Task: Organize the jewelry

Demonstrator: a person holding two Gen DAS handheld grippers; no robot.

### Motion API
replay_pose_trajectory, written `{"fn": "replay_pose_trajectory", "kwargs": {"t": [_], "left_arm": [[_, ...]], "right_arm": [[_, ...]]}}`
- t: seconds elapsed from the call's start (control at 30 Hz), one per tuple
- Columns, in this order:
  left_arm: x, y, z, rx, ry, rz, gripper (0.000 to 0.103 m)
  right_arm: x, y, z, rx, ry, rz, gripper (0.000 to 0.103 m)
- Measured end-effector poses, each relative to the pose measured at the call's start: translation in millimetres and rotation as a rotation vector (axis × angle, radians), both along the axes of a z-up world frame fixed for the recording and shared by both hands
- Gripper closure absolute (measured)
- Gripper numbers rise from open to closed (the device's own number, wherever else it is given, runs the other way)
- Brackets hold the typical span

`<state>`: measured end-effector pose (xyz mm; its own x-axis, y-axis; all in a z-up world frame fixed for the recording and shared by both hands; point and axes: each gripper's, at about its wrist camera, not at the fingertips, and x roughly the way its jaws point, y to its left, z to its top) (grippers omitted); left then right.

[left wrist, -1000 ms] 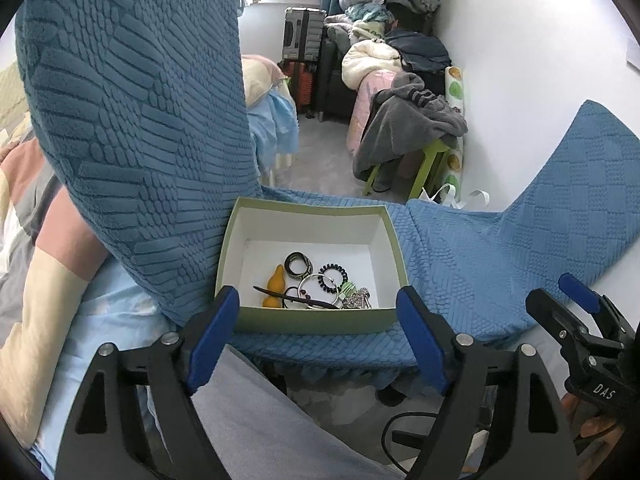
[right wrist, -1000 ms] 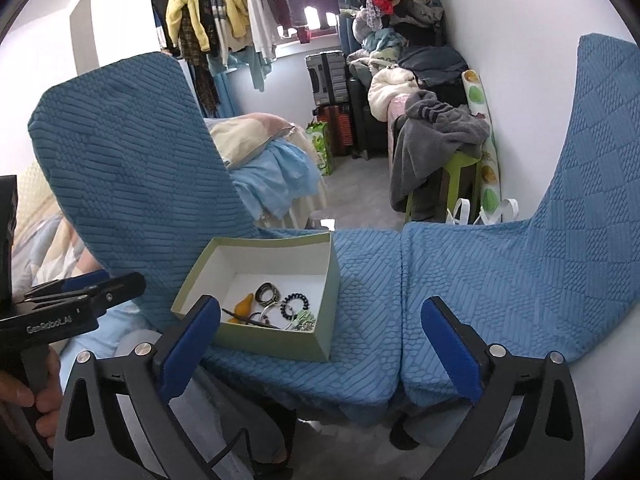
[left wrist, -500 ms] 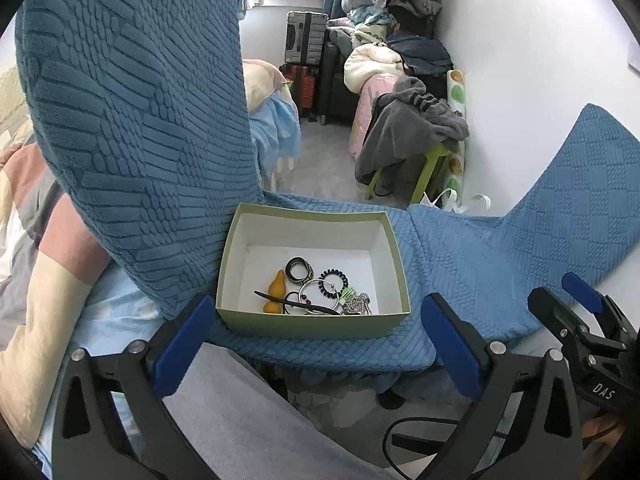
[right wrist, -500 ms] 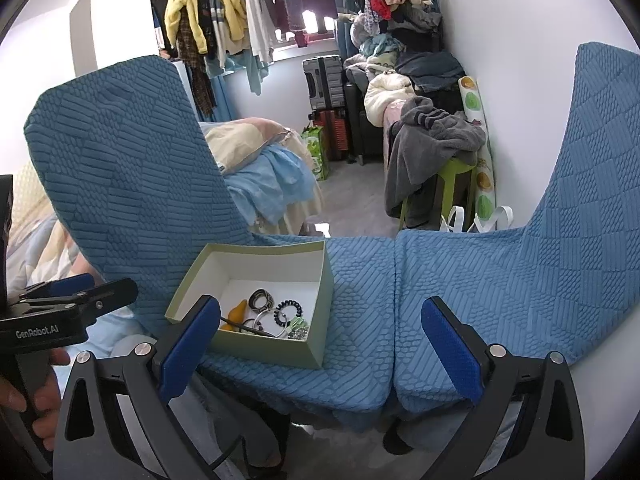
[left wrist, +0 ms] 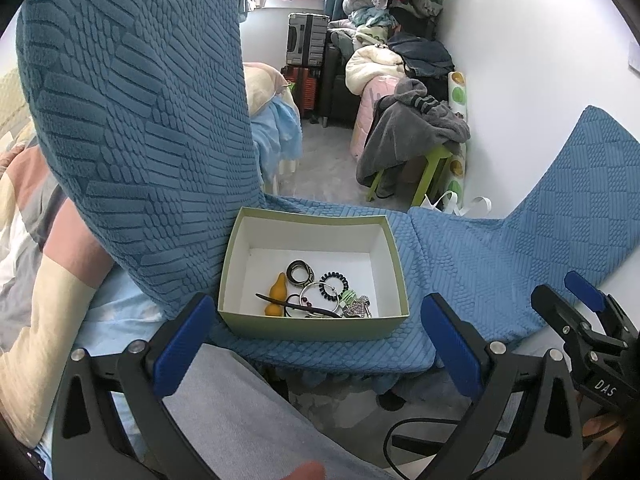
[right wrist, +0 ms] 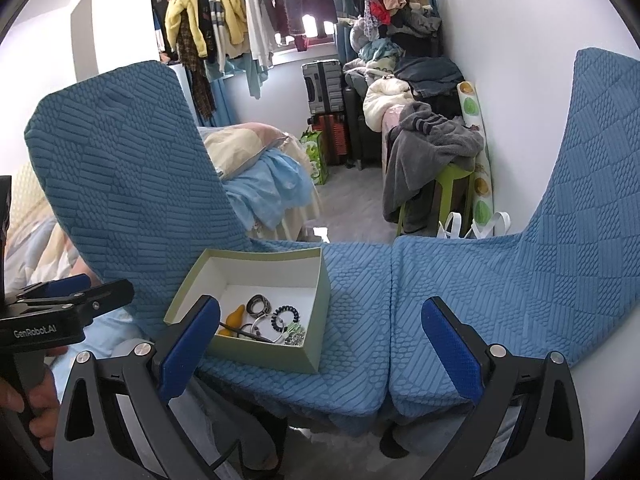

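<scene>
A pale green box (left wrist: 312, 327) with a white inside stands on a blue chair seat (left wrist: 448, 264). It holds a yellow gourd charm (left wrist: 277, 294), a black hair stick (left wrist: 296, 306), a striped ring (left wrist: 301, 272), a black bead bracelet (left wrist: 334, 280), a silver hoop (left wrist: 316, 294) and a sparkly brooch (left wrist: 359, 306). My left gripper (left wrist: 316, 348) is open and empty, just in front of the box. My right gripper (right wrist: 320, 348) is open and empty, to the right of the box (right wrist: 308, 344), over the seam between two seats.
Two blue chair backs rise at the left (left wrist: 140, 120) and right (right wrist: 592, 152). A bed with pillows (right wrist: 248, 152) lies behind. A green stool with grey clothes (right wrist: 432, 152), suitcases (right wrist: 324, 84) and hanging clothes (right wrist: 224, 28) stand further back. My lap (left wrist: 240, 420) is below.
My left gripper has opened wider and drawn back a little from the box. My right gripper has shifted slightly, so the box sits lower and nearer its left finger.
</scene>
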<state>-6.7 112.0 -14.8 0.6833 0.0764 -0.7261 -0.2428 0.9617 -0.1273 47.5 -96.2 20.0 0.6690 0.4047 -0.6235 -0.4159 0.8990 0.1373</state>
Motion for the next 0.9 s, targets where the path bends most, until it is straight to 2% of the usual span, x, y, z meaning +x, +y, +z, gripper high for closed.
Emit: {"fn": "replay_pose_trajectory", "kwargs": {"t": [0.9], "left_arm": [[-5.1,-4.5,-0.5,-0.012,0.004,0.009,0.001]], "right_arm": [[-7.2,1.4,-2.5,-0.005,0.007,-0.002,0.001]]}}
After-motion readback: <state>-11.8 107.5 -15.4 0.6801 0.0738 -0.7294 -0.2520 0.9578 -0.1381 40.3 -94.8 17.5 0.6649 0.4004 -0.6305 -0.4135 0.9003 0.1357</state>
